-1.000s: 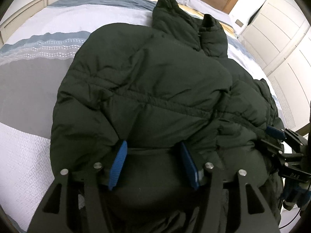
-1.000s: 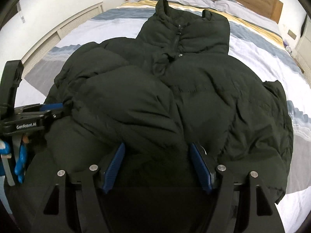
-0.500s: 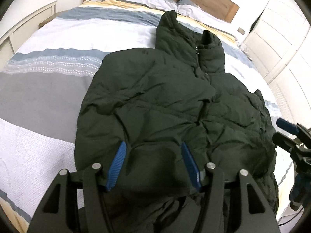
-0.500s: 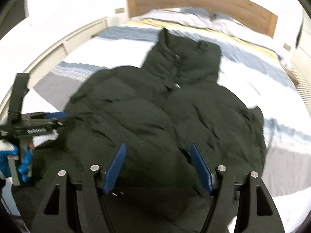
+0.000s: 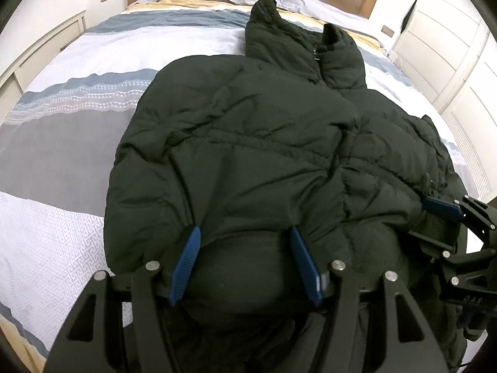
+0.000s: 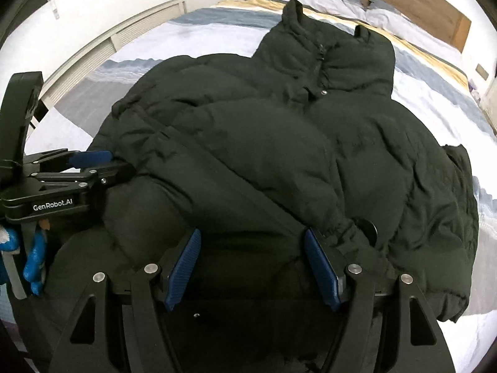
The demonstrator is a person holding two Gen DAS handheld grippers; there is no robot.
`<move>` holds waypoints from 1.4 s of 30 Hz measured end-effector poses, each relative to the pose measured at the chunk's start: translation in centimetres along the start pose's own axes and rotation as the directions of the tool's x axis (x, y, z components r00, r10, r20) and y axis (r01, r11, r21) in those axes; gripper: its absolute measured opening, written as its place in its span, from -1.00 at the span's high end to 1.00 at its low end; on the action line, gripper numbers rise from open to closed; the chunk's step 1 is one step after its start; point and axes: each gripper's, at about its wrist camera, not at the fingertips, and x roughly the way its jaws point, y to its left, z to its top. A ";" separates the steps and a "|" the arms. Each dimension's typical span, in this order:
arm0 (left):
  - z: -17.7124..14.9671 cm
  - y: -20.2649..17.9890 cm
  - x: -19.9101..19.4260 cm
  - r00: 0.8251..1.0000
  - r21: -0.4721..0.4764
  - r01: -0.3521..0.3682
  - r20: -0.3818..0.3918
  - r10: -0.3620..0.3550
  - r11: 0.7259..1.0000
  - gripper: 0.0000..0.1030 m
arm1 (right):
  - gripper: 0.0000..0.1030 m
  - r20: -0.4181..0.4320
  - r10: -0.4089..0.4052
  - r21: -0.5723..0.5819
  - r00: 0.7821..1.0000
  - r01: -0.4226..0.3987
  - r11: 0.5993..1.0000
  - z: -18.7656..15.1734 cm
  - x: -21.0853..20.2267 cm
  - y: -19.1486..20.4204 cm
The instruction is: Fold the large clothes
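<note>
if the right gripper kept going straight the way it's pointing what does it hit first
Most likely the dark puffer jacket: the right gripper points down into its near folded edge, padding already bulging between the fingers. Depth is hard to judge.

Half a second back both grippers sit higher and farther off the dark puffer jacket (image 5: 248, 155), with a wide band of striped bed (image 5: 62, 143) showing around it. Now the left gripper (image 5: 245, 242) and the right gripper (image 6: 251, 245) are down close again, blue fingers (image 5: 186, 261) pressed into the bulging near edge of the jacket, much as a second ago. The jacket fills more of each view, its near fold puffed up between the fingers. The left fingers stand very slightly wider apart than a second ago.
</note>
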 end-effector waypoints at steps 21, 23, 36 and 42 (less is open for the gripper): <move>-0.8 -1.0 -0.2 0.998 0.027 -0.069 0.011 0.069 0.997 -0.16 | -0.33 -0.003 -0.005 0.025 1.000 0.005 1.000 -2.0 -0.7 -0.7; -0.8 -1.1 -0.2 0.997 0.026 -0.077 0.011 0.077 0.997 -0.17 | -0.33 -0.002 -0.004 0.026 1.000 0.004 1.000 -2.2 -0.8 -0.8; -1.4 -2.2 -1.0 0.990 0.032 -0.140 0.002 0.140 0.990 -0.17 | -0.32 -0.001 -0.007 0.069 1.000 0.007 0.998 -4.1 -2.8 -2.3; -1.9 -2.7 -1.9 0.989 0.032 -0.146 0.004 0.146 0.989 -0.17 | -0.32 -0.005 -0.043 0.111 0.999 0.043 0.993 -5.6 -4.5 -3.7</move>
